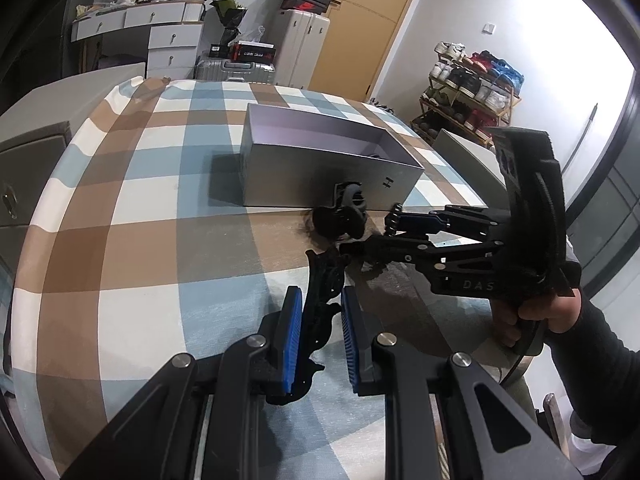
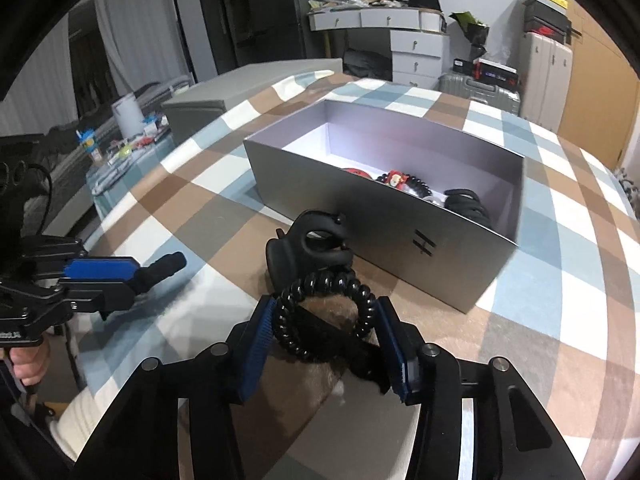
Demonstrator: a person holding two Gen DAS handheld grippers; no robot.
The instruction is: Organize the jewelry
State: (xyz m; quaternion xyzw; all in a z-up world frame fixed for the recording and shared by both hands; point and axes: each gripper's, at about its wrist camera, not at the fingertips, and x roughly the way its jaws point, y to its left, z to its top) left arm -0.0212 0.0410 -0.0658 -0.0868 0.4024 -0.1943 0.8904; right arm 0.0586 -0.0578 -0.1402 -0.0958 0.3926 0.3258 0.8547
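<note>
coiled black hair tie [image 2: 326, 318] sits between my right gripper [image 2: 326, 334] pads, half-spread and not yet pinching, so i squeeze evenly before lifting to the silver box [image 2: 360, 216], while my left gripper [image 1: 316, 334] loosely straddles a black clip [image 1: 322, 304].
</note>
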